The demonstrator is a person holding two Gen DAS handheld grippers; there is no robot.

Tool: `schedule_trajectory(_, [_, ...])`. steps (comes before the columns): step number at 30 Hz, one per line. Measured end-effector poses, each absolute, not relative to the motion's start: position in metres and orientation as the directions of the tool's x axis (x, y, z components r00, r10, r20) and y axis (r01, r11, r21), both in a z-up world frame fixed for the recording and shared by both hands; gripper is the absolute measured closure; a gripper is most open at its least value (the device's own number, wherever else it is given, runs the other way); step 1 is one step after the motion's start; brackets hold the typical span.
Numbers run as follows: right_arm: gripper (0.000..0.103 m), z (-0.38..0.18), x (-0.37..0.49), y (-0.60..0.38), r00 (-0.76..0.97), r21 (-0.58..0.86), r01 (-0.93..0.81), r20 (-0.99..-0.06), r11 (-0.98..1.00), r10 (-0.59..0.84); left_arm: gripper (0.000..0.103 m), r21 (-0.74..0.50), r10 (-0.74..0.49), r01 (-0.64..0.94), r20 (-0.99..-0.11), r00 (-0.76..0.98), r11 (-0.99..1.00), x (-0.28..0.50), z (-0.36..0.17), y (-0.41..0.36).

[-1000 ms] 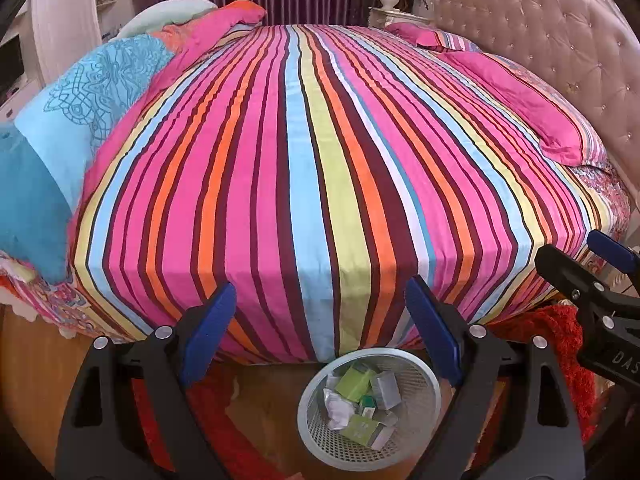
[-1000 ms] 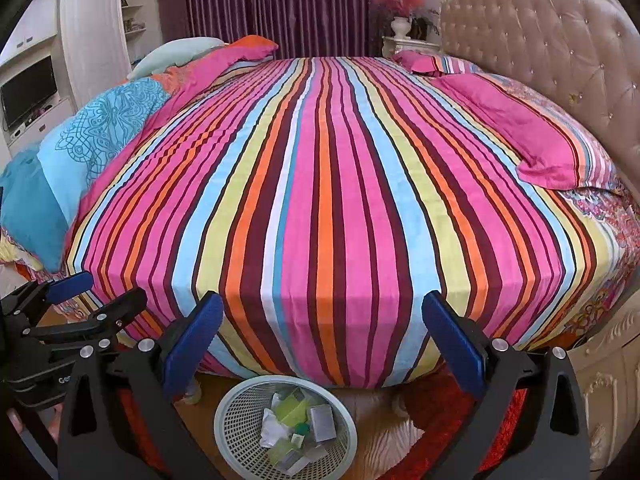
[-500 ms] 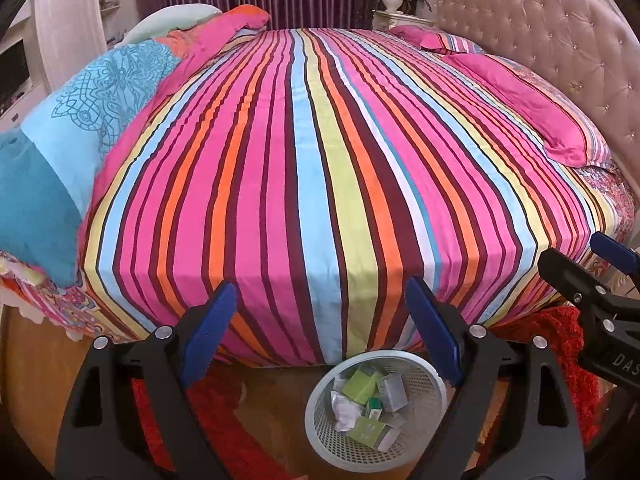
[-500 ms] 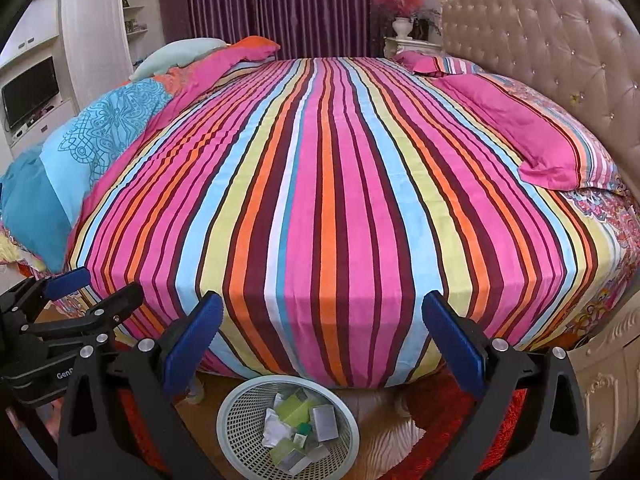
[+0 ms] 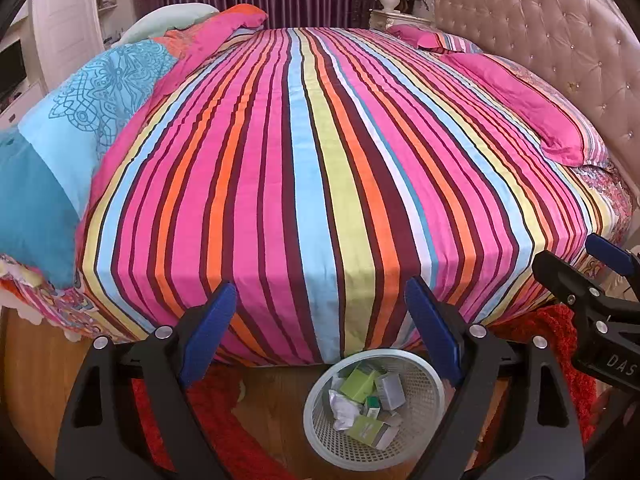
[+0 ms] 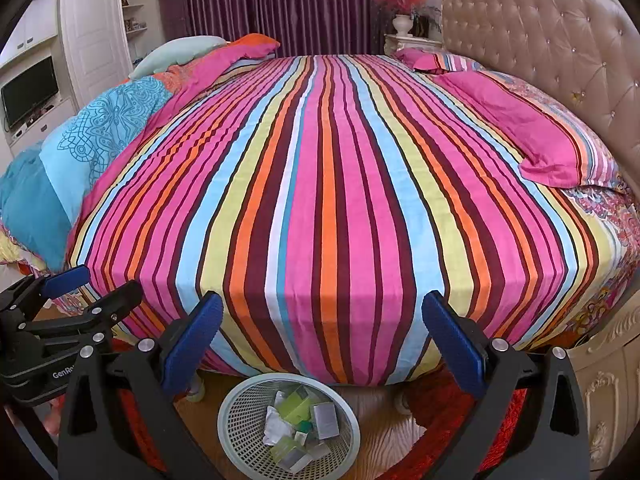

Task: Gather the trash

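Observation:
A white mesh waste basket stands on the wooden floor at the foot of the bed and holds several green and grey boxes and crumpled wrappers. It also shows in the right wrist view. My left gripper is open and empty, above and in front of the basket. My right gripper is open and empty, also above the basket. Each gripper shows at the edge of the other's view, the right one and the left one. The striped bedspread shows no trash.
Blue and pink pillows lie along the left side of the bed, a pink pillow at the right by the tufted headboard. A red rug lies on the floor beside the basket. A white cabinet with a TV stands at left.
Both grippers have drifted slightly, so the basket has shifted a little right in both views. Jaws stay open and empty.

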State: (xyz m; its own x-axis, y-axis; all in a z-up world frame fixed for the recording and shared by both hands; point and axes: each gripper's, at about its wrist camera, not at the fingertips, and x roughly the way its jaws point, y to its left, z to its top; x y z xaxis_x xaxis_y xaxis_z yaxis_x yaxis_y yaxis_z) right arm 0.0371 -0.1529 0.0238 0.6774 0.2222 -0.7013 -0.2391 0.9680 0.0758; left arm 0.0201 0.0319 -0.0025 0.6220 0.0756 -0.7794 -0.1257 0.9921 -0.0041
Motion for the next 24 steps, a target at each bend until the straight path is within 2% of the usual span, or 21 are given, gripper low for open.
schedule_trajectory(13, [0.008, 0.022, 0.037, -0.154, 0.670, 0.085, -0.243, -0.706, 0.966, 0.230, 0.019, 0.028, 0.116, -0.143, -0.752, 0.649, 0.989, 0.016, 0.006, 0.029])
schedule_trajectory(24, [0.008, 0.024, 0.035, -0.154, 0.674, 0.086, -0.240, -0.702, 0.967, 0.229, 0.019, 0.011, 0.097, -0.138, -0.767, 0.635, 0.990, 0.018, 0.005, 0.031])
